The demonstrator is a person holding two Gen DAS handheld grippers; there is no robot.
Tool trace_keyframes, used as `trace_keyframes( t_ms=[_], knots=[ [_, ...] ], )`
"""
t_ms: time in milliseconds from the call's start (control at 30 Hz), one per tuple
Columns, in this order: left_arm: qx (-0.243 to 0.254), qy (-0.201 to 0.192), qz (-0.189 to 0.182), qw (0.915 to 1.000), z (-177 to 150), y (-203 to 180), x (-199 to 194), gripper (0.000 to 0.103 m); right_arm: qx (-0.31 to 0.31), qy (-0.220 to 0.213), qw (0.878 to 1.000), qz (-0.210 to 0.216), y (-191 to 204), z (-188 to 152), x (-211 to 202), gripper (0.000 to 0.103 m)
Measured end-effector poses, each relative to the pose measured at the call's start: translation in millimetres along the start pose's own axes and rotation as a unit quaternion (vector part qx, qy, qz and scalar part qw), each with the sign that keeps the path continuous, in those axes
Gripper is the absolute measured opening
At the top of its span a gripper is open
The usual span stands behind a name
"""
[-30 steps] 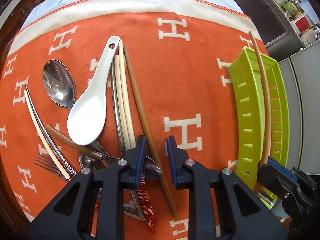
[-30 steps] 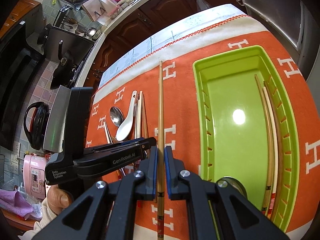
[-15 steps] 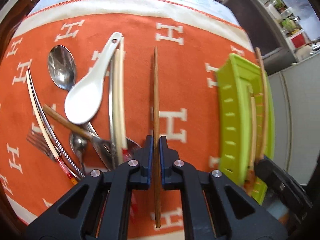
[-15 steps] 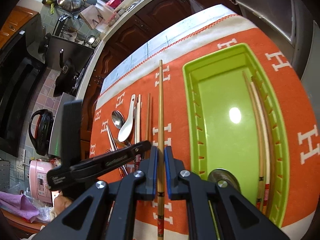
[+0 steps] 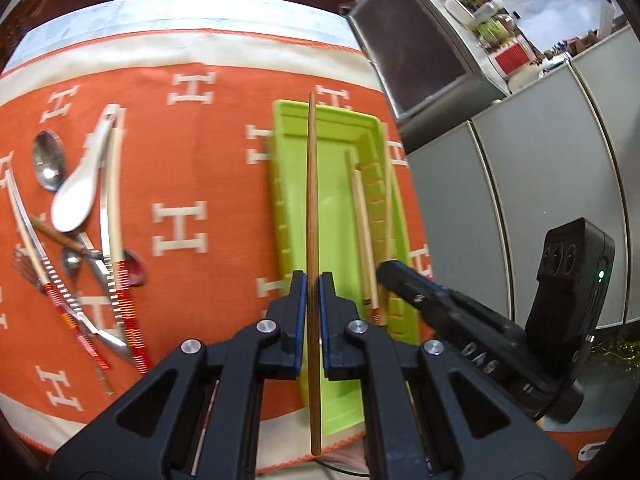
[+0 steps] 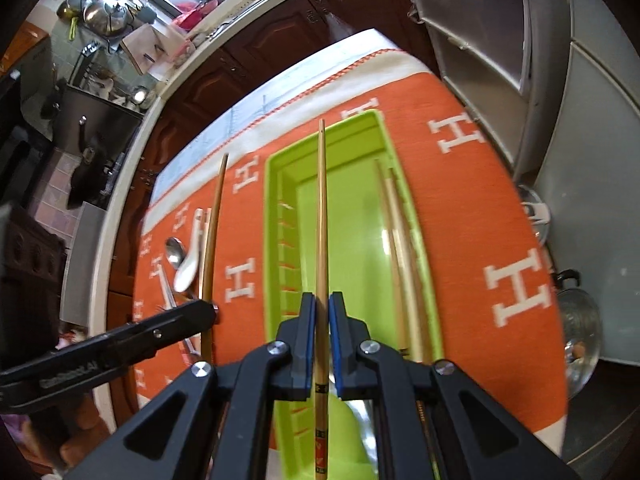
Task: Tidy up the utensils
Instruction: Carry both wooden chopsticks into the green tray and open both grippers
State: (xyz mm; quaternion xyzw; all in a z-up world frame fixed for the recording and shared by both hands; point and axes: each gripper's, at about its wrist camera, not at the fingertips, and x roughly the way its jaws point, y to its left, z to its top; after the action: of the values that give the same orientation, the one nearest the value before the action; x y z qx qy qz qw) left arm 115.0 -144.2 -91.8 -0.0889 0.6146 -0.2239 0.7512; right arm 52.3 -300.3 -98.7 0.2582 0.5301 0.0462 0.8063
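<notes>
— On the orange cloth (image 5: 208,152), what writing can be read?

— White letters "H" all over it. The left gripper's (image 5: 313,280) black body, seen from the right wrist, bears a pale word that is too blurred to read. In the left wrist view the right gripper's (image 6: 322,300) side shows "DAS".

— And the fingers?

— Both pairs are pressed together. The left pinches a dark wooden chopstick (image 5: 312,216), the right a paler chopstick (image 6: 321,216) with a printed band near its thick end; I cannot read that print. Both sticks hang over the green tray (image 6: 276,216).

— The rest of the utensils?

— Chopsticks (image 6: 394,248) lie along the tray's right side. A white spoon (image 5: 76,196), a metal spoon (image 5: 48,160), a fork and striped chopsticks (image 5: 120,276) lie heaped on the cloth, well left of the tray.
</notes>
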Motion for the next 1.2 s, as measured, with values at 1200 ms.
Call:
trace_keyframes(
  t_ms=[1200],
  knots=[
    [0.054, -0.023, 0.062, 0.9963, -36.6, 21.4, -9.2, 0.005, -0.027, 0.003, 0.999, -0.034, 7.9, -34.3, -1.1, 0.021]
  ],
)
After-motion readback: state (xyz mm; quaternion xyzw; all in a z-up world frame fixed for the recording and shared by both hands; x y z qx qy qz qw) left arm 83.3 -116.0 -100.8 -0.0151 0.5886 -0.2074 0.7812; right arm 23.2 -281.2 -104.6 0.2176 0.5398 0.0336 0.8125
